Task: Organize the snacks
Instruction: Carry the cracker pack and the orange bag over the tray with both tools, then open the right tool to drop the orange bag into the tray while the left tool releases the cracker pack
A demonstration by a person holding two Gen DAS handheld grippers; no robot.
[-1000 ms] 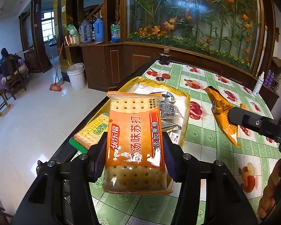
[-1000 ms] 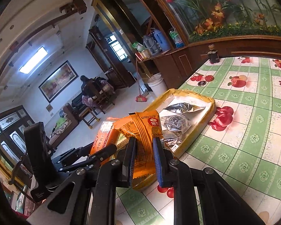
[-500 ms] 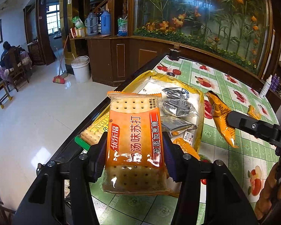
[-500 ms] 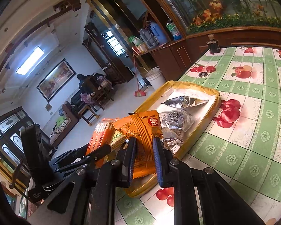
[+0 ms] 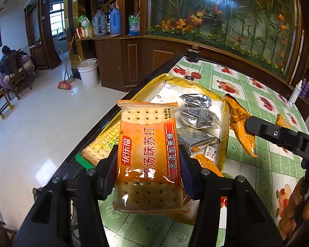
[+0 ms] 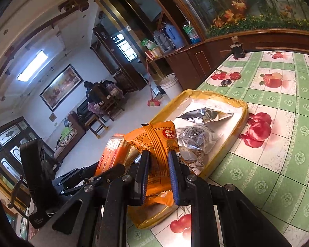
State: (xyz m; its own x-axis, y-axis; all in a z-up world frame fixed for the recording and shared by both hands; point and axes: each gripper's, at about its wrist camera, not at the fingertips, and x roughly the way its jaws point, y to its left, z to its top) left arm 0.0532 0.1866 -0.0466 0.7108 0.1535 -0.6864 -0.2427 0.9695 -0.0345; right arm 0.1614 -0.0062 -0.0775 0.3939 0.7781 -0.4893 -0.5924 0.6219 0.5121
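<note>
Left gripper (image 5: pixel 147 162) clamps the light, brittle orange soda-cracker packet (image 5: pixel 148 154) by its long edges; right gripper (image 6: pixel 158 170) pinches a soft, crinkly orange foil snack pouch (image 6: pixel 154 144) mid-body, the yellow-rimmed tray (image 6: pixel 244 111) at two o'clock.

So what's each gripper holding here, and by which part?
Left gripper: orange cracker pack, clamped across its long sides. Right gripper: orange snack packet, pinched across its middle.

Silver packets (image 5: pixel 197 115) crowd the yellow tray (image 6: pixel 242 111); the tablecloth (image 6: pixel 278 144) beside lies open.
</note>
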